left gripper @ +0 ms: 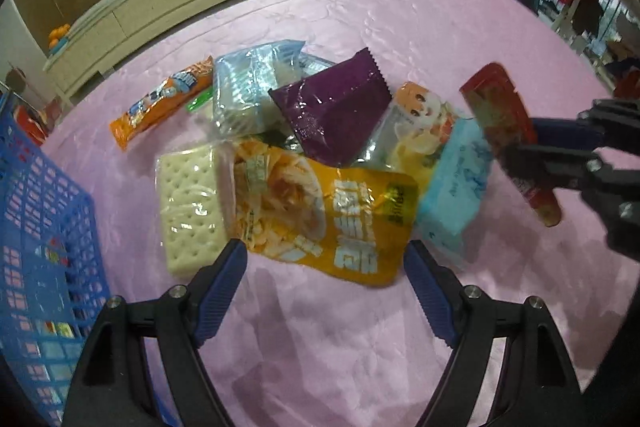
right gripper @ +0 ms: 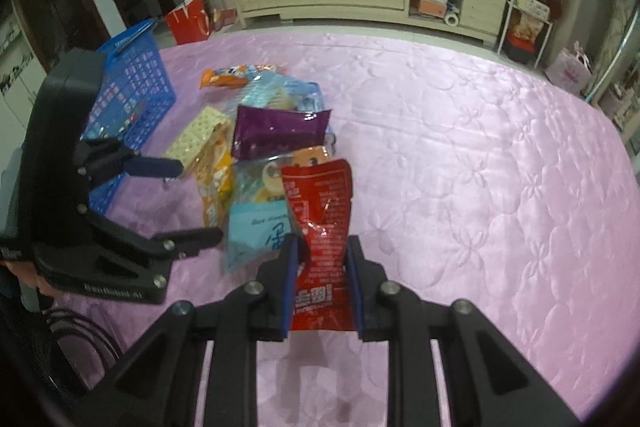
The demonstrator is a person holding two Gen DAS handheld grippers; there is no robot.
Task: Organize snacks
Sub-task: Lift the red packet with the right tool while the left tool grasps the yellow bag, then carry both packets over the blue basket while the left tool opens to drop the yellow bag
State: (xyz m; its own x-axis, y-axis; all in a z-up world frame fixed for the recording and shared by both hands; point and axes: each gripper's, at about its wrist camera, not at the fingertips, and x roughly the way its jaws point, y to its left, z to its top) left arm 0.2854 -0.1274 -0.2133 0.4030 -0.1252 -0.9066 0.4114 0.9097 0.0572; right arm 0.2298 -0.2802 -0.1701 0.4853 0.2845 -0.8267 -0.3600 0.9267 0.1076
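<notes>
R gripper [right gripper: 322, 259]: fingers clamped on red snack packet [right gripper: 320, 211], lifted off the pile, lower centre of right view.
L gripper [left gripper: 326, 279]: fingers wide apart, nothing between, just above yellow packet [left gripper: 320, 211].
Pile: purple packet [left gripper: 336, 111], cracker pack [left gripper: 188, 203], orange bar [left gripper: 160, 103], centre of left view.
Blue basket [left gripper: 36, 247]: left edge.
Surface: pink quilted bed [right gripper: 480, 167].
</notes>
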